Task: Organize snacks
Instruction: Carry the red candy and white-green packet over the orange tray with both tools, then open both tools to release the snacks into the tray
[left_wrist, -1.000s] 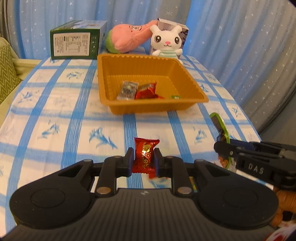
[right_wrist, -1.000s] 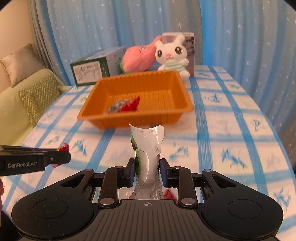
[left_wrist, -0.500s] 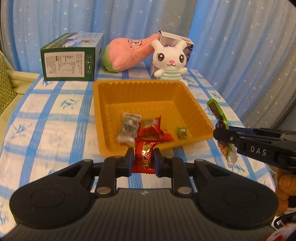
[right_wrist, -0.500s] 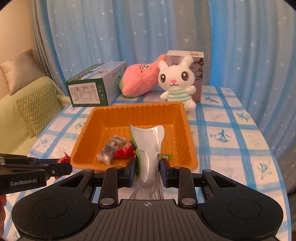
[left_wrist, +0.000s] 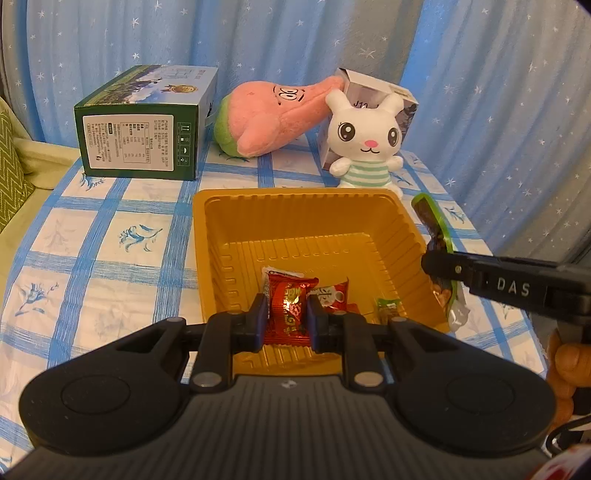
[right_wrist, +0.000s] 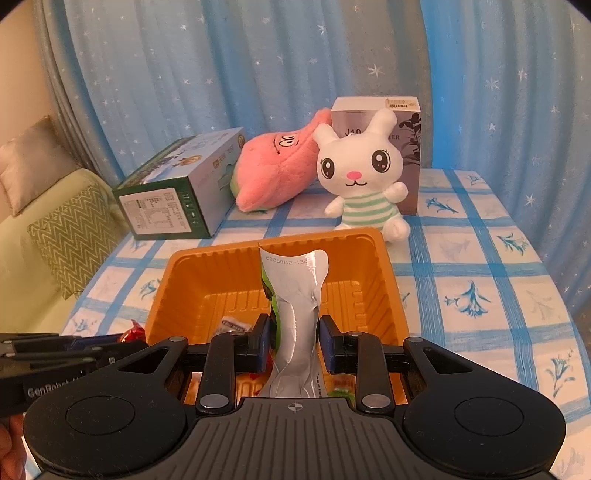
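Observation:
My left gripper (left_wrist: 284, 319) is shut on a red candy wrapper (left_wrist: 288, 310) and holds it over the near edge of the orange tray (left_wrist: 295, 214). Inside the tray lie a red-and-white packet (left_wrist: 334, 295), a small green candy (left_wrist: 388, 308) and a clear packet partly hidden behind my candy. My right gripper (right_wrist: 293, 345) is shut on a silver and green snack pouch (right_wrist: 295, 295) held upright over the tray's (right_wrist: 207, 269) near part. The pouch (left_wrist: 437, 236) and right gripper show at the tray's right rim in the left wrist view. The left gripper (right_wrist: 74, 352) shows at the lower left of the right wrist view.
Behind the tray stand a green box (left_wrist: 144, 125), a pink plush (left_wrist: 273, 114), a white bunny plush (left_wrist: 365, 140) and a grey box (right_wrist: 402, 147). The table has a blue checked cloth (left_wrist: 103, 251). A sofa with cushions (right_wrist: 70, 236) is at the left.
Both grippers have moved forward with their snacks, from in front of the tray to over its near part. Both stay shut on what they hold.

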